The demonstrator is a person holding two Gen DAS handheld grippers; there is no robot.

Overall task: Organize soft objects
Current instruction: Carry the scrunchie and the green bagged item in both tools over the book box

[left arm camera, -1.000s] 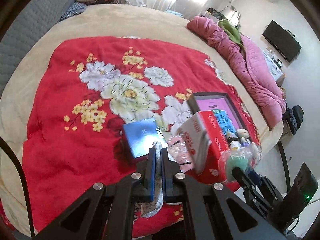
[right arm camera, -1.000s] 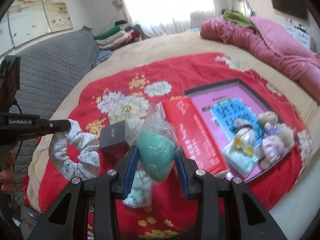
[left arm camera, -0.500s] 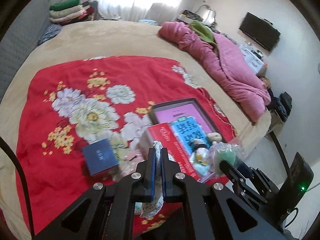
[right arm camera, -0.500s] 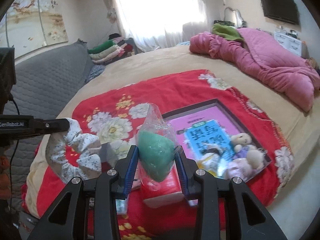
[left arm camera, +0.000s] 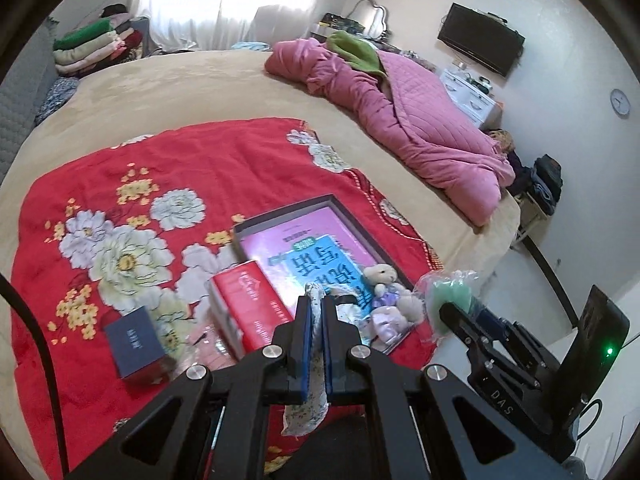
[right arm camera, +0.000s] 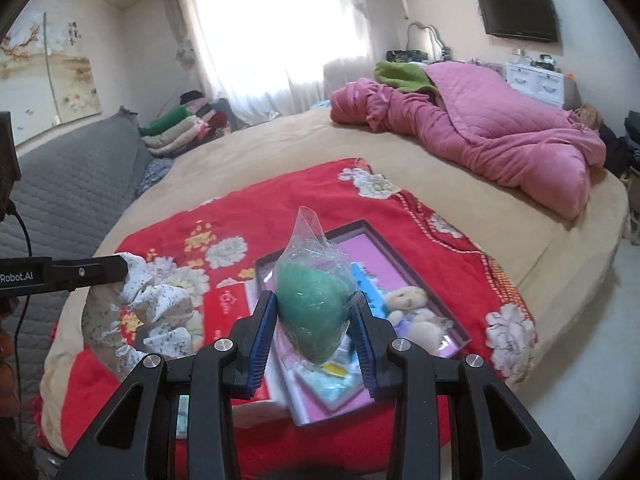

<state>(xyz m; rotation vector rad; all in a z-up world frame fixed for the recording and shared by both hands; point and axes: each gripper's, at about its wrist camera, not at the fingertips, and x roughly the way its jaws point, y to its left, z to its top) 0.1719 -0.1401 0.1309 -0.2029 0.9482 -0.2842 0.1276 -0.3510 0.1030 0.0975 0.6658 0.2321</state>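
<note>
Right wrist view shows both loads mid-carry, right gripper [right arm camera: 313, 326] clamping the bagged green sponge [right arm camera: 310, 316], left gripper [left arm camera: 315, 344] pinching the floral scrunchie [left arm camera: 312, 364], so next comes lowering them into the tray [right arm camera: 404, 258] below the jaws.

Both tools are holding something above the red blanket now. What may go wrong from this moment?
1. The left tool pinches only a thin fold of the floral scrunchie; the rest hangs loose and might snag or slip out.
2. The right tool squeezes the green soft item through a slick clear bag, so it may slide free.
3. The open box already holds a small teddy bear; a careless drop could knock it.
</note>
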